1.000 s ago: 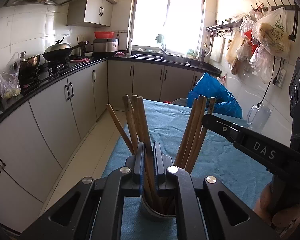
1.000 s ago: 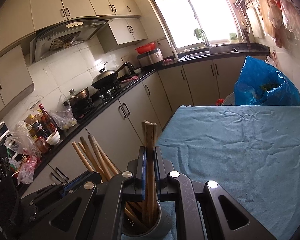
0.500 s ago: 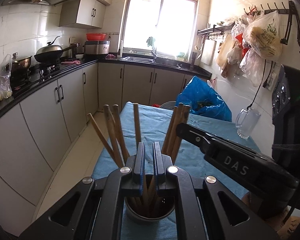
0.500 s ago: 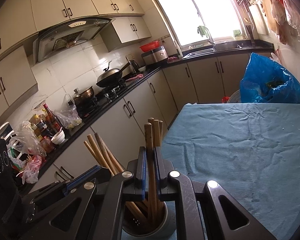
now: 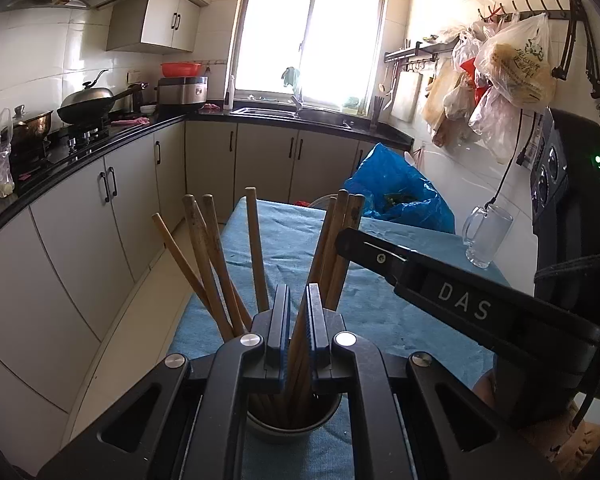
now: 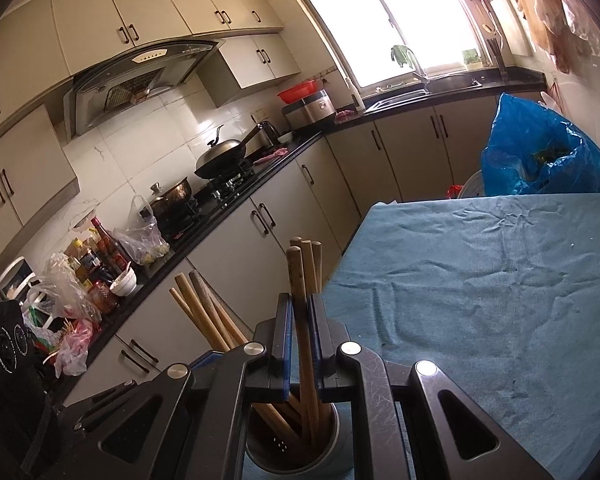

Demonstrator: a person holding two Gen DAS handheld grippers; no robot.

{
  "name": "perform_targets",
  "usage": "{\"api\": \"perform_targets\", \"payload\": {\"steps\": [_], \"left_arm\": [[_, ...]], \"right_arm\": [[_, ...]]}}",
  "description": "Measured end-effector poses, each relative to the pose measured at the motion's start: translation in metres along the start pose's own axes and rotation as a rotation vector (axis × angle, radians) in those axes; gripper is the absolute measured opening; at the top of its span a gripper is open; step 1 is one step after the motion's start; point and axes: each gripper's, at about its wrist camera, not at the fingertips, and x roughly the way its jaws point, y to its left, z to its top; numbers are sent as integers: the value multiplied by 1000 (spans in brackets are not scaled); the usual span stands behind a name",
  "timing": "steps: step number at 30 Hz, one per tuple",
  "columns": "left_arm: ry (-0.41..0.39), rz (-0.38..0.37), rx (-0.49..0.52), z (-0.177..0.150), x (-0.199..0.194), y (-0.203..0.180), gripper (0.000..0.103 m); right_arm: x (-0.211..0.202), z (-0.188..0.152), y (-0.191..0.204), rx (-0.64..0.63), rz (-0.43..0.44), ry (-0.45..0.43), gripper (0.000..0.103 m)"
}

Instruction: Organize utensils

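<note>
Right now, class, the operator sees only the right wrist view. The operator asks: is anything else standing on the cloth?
Observer: Yes, a glass mug stands on the blue cloth by the wall.
Operator: And the left tool?
Observer: The left tool hangs over the holder, a chopstick in its gap; clamped or not, I cannot tell.
Operator: My own reach?
Observer: The right tool reaches across three right-leaning chopsticks.

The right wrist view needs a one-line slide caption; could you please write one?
Right claw closed on a wooden chopstick standing in the metal holder on the blue cloth.
</note>
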Motion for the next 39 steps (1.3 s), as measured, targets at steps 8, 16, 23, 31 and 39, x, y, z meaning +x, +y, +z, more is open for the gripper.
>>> {"api": "perform_targets", "payload": {"steps": [8, 16, 23, 31, 39], "left_arm": [[32, -49, -80, -1, 1, 17, 4], [51, -71, -155, -2, 1, 38, 0], [23, -62, -173, -1, -8, 45, 0], [6, -9, -295, -1, 0, 76, 44], [85, -75, -298, 4, 40, 75, 31]], "right_arm": [[-1, 1, 1, -12, -20, 3, 10], [-5, 0, 7, -40, -19, -1, 9], [-13, -2, 6, -41, -42, -37, 9], [-4, -4, -11, 33, -58, -11, 39], [13, -6, -16, 60, 11, 39, 39]]}}
